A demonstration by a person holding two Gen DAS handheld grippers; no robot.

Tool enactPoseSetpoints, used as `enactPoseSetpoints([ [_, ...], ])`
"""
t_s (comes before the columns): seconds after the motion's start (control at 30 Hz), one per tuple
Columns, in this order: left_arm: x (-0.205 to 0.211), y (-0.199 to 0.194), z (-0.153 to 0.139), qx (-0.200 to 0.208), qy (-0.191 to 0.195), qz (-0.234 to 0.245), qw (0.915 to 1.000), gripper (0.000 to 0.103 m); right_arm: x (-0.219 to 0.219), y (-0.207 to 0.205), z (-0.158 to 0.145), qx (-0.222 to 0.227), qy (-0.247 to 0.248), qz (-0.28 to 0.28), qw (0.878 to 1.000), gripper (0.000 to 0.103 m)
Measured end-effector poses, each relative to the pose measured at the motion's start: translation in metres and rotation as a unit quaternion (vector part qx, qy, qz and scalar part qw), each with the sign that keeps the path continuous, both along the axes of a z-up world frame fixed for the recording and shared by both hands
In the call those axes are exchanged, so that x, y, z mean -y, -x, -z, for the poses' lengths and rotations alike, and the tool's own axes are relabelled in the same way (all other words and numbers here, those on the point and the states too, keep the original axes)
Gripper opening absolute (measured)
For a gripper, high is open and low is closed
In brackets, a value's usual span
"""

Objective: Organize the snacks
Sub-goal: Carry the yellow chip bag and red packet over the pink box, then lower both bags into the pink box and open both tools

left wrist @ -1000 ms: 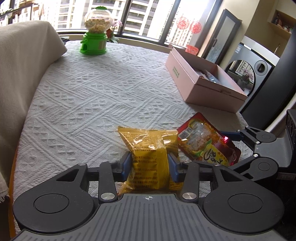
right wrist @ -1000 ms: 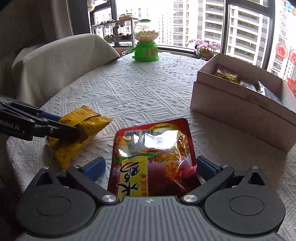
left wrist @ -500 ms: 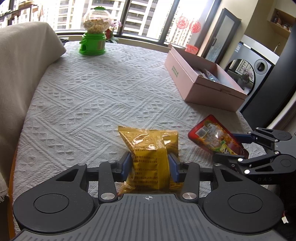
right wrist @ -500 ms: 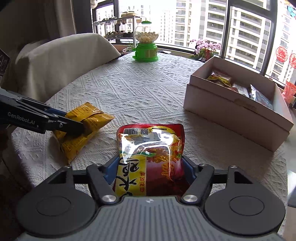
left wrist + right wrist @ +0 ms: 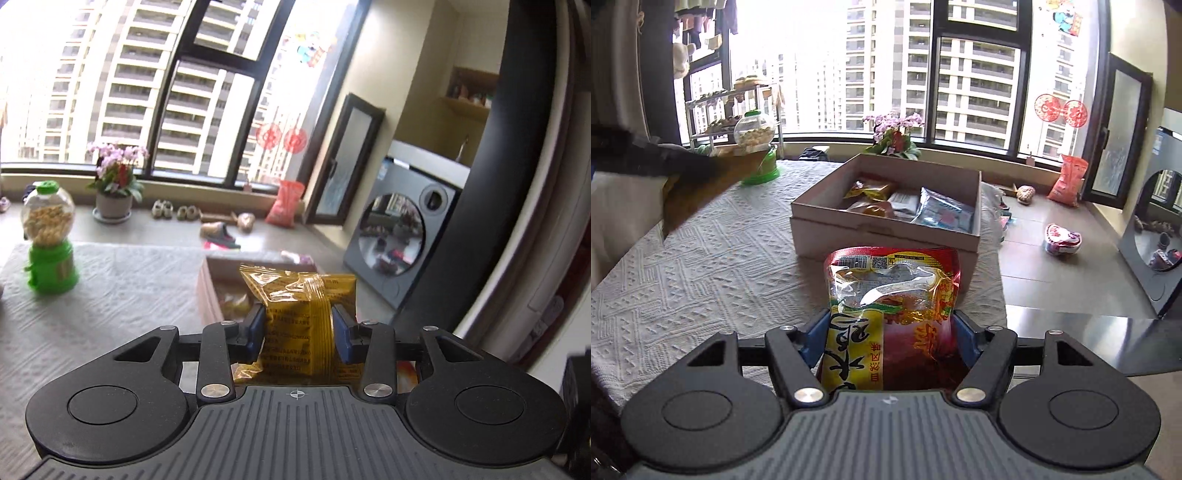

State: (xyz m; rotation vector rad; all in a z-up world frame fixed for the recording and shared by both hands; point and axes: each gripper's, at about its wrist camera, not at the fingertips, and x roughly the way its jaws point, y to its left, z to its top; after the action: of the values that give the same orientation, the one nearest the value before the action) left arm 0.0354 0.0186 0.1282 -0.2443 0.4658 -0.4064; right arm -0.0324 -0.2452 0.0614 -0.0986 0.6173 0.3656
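My left gripper (image 5: 298, 329) is pinching the yellow snack pack (image 5: 300, 317) up in the air, and my right gripper (image 5: 891, 341) is squeezing the red pouch (image 5: 891, 314) over the tablecloth (image 5: 701, 266). The cardboard box (image 5: 886, 236) sits straight ahead, already holding a few packets, with the green candy dispenser (image 5: 50, 254) off to the left.

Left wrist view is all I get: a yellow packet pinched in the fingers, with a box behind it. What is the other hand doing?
Observer: The right gripper is shut on a red snack pouch, which it holds just short of the cardboard box.
Operator: Is anything in that box?
Observer: Yes, several packets, including a blue-and-white packet on its right side.
Operator: Can you see my yellow one from there?
Observer: Blurred, yes. The yellow packet is lifted off the tablecloth, to the left of the box and not over it.
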Motion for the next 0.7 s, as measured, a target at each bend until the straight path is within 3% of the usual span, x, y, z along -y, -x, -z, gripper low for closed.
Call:
enactPoseSetpoints([
  [0.03,0.004,-0.019,0.001,-0.002,0.019,0.002,0.9998,0.044,0.004,-0.001,0.000,0.002,-0.005,0.005,1.000,0.069],
  [0.1,0.017,-0.065,0.016,-0.048,0.049,0.004,0.9977,0.044,0.008,-0.003,0.001,0.002,-0.012,0.012,1.000,0.069],
  [0.13,0.027,-0.086,0.029,-0.077,0.036,0.010,0.9963,0.044,0.009,-0.004,0.002,0.001,-0.014,0.014,1.000,0.069],
  [0.2,0.038,-0.105,0.048,-0.091,0.002,-0.002,0.9958,0.044,0.011,-0.006,0.004,-0.002,-0.013,0.017,1.000,0.069],
  [0.23,0.035,-0.103,0.053,-0.074,-0.002,-0.018,0.9971,0.044,0.011,-0.007,0.005,-0.004,-0.010,0.020,1.000,0.069],
  [0.37,0.004,-0.070,0.043,-0.032,0.045,-0.043,0.9976,0.044,0.019,-0.010,0.000,0.004,-0.007,0.031,1.000,0.069],
  [0.47,-0.005,-0.041,0.043,-0.036,0.011,-0.059,0.9976,0.044,0.022,-0.025,-0.018,0.013,-0.026,0.027,0.999,0.069],
  [0.57,-0.006,-0.022,0.051,-0.056,0.000,-0.050,0.9971,0.044,0.011,-0.060,-0.047,0.046,-0.049,0.011,0.998,0.070],
  [0.67,-0.005,-0.005,0.064,-0.069,-0.043,-0.059,0.9949,0.044,-0.014,-0.125,-0.072,0.051,-0.080,0.014,0.995,0.088],
  [0.7,-0.004,0.001,0.069,-0.072,-0.058,-0.063,0.9937,0.044,-0.023,-0.146,-0.073,0.043,-0.073,0.014,0.996,0.088],
])
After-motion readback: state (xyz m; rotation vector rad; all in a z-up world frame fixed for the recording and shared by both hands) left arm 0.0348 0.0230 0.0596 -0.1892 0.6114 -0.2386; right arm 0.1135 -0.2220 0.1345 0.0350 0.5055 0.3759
